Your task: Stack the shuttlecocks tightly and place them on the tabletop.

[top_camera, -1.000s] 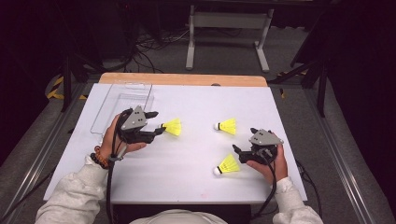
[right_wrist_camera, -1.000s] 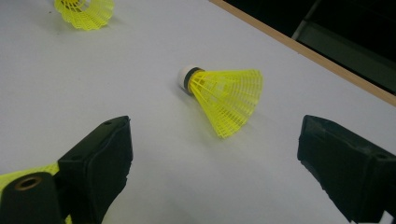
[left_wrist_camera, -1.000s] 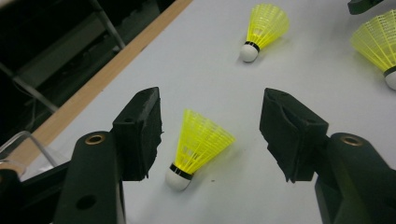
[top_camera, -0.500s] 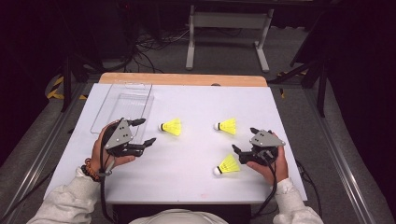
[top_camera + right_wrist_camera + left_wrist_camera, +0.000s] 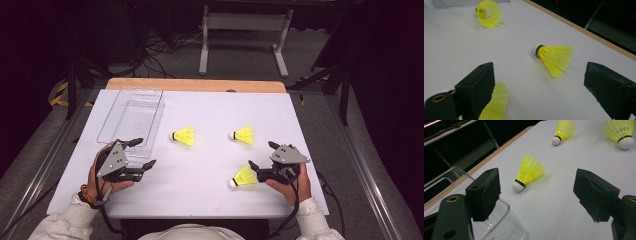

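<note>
Bench [image 5: 200, 190], white top with a wooden strip along the far edge: from my remote seat I count one container and three shuttlecocks on it.

Clear plastic tray [image 5: 131, 120], far left of the bench: I see nothing in it. Its near corner sits under my left gripper [image 5: 142, 154], and in the left gripper view the see-through rim lies directly below the left-hand jaw.

Left gripper: jaws released and have just been opening, with nothing between them. Ahead of them, well apart, lies the left shuttlecock [image 5: 527, 173], on its side, white cork toward the tray, yellow skirt pointing away.

Right gripper [image 5: 262, 157]: jaws spread wide, gripping nothing. The near shuttlecock [image 5: 242, 178] lies on its side just beside the lower jaw; in the right gripper view its yellow skirt shows under the left-hand jaw, outside the gap rather than in it. I cannot tell whether that jaw touches it.

Far shuttlecock [image 5: 242, 135]: on its side, cork pointing left, beyond the right gripper and roughly level with the left shuttlecock.
</note>
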The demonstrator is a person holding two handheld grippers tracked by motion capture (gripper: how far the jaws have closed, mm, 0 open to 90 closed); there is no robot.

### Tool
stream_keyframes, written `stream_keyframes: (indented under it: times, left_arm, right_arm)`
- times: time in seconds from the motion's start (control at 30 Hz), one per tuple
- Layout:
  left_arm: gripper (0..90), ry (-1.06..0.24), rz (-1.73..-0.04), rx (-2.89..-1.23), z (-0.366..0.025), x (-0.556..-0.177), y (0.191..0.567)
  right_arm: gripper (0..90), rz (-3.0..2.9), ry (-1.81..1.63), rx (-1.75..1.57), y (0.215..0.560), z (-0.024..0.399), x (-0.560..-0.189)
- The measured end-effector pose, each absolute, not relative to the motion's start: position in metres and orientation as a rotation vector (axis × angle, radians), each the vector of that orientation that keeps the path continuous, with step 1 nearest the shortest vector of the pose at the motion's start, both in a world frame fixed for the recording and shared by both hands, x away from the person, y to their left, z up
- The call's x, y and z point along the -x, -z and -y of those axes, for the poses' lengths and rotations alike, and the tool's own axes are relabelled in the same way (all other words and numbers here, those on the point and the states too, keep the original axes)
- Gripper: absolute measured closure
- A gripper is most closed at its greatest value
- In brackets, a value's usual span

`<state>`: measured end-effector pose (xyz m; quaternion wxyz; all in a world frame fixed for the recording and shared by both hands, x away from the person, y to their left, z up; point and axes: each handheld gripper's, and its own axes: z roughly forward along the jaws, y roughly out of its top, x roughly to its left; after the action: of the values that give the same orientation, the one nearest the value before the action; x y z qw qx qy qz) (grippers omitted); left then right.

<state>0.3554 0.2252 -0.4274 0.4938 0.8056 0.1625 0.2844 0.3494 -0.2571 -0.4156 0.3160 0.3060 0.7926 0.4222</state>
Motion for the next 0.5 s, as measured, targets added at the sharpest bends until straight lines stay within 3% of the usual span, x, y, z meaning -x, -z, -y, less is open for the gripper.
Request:
stream_keyframes:
  times: [0.5]
  left_arm:
    - [10.5,-0.625,-0.510,-1.905,-0.265,-0.335,0.446]
  right_arm:
    - [14.4,-2.210,-1.149,-0.803,0.427,0.253,-0.337]
